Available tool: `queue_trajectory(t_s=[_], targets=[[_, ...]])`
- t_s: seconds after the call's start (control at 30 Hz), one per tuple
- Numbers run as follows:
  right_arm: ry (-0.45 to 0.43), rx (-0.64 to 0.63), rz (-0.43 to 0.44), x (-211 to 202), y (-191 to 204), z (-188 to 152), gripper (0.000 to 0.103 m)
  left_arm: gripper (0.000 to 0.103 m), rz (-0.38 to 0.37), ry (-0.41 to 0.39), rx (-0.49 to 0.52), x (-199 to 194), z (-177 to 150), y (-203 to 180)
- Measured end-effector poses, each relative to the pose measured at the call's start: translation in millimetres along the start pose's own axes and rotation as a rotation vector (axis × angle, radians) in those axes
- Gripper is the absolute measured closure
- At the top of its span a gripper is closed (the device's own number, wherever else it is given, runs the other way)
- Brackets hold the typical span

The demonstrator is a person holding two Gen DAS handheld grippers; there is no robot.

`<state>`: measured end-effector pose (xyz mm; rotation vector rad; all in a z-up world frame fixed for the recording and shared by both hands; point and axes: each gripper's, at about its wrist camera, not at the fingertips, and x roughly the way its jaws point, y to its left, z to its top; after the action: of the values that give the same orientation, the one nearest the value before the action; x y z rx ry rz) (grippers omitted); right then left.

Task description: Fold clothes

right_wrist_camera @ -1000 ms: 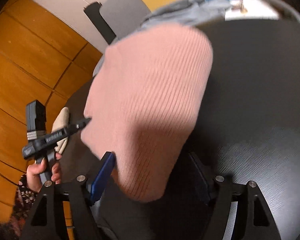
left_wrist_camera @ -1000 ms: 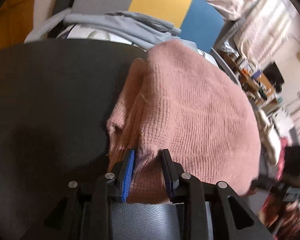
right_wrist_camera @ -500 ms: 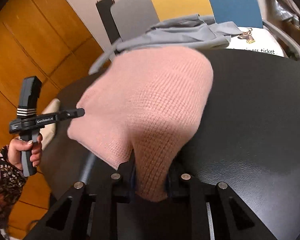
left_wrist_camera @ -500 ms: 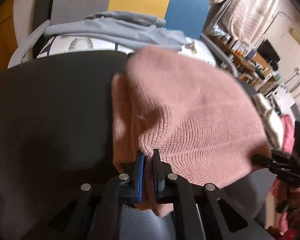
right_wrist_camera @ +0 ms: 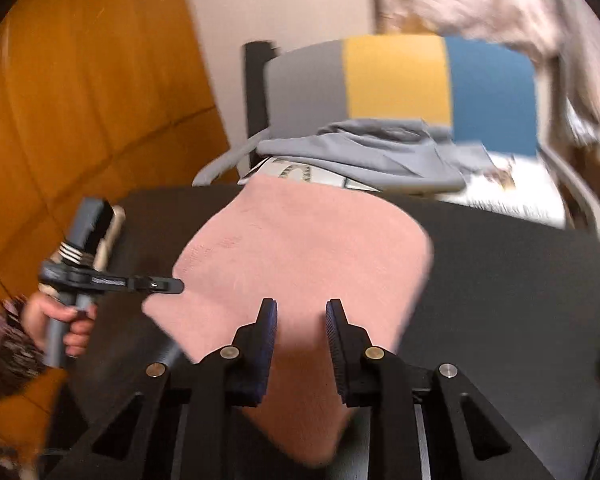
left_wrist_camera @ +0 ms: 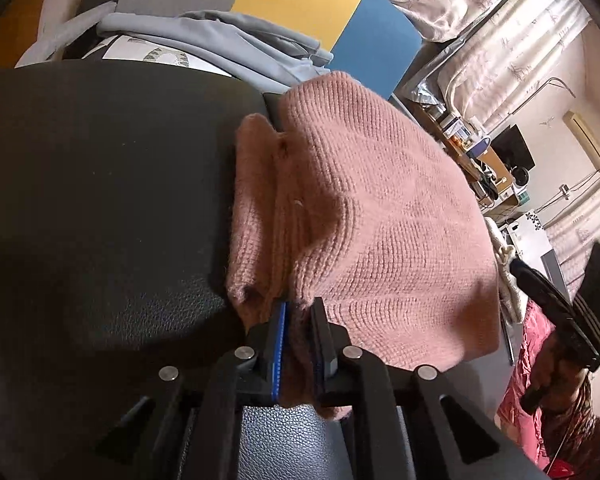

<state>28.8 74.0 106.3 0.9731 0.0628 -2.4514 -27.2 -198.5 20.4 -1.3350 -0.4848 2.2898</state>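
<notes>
A pink knitted garment [left_wrist_camera: 372, 224] lies folded on a black leather surface [left_wrist_camera: 100, 184]. My left gripper [left_wrist_camera: 300, 312] is shut on the garment's near edge, with cloth bunched between its fingers. In the right wrist view the same pink garment [right_wrist_camera: 300, 256] lies flat and blurred, and my right gripper [right_wrist_camera: 300, 316] is open over its near edge, holding nothing. The left gripper also shows from the side in the right wrist view [right_wrist_camera: 176, 285], at the garment's left corner. The right tool shows in the left wrist view at the right [left_wrist_camera: 560, 304].
A grey garment [right_wrist_camera: 372, 156] lies piled on a chair with a grey, yellow and blue back [right_wrist_camera: 396, 80] behind the black surface. An orange wooden wall [right_wrist_camera: 80, 100] stands at the left. Cluttered shelves and curtains [left_wrist_camera: 500, 80] lie to the right.
My right gripper has let go of the pink garment and now stands open. My left gripper stays shut on the garment's edge, which has settled lower on the surface.
</notes>
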Motion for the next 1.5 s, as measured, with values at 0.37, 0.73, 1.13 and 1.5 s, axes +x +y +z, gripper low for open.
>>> queue_trajectory(t_s=[0.37,0.73,1.13,1.5], targets=[[0.134,-0.150,-0.122,82.3,52.4,-1.9,0.050,0.079,0.068,-0.263,0.062,-76.3,-1.1,-40.7],[0.124,-0.118,-0.094,79.3,46.3,-5.3,0.049,0.051,0.384,-0.078,0.106,14.9,30.4,-32.5],[0.102,-0.062,-0.024,75.5,38.6,-5.9,0.043,0.038,0.131,0.021,-0.038,18.1,36.8,-3.6],[-0.078,0.275,0.138,2.0,-30.7,-3.7,0.019,0.034,0.084,0.068,0.008,17.6,43.2,-1.8]])
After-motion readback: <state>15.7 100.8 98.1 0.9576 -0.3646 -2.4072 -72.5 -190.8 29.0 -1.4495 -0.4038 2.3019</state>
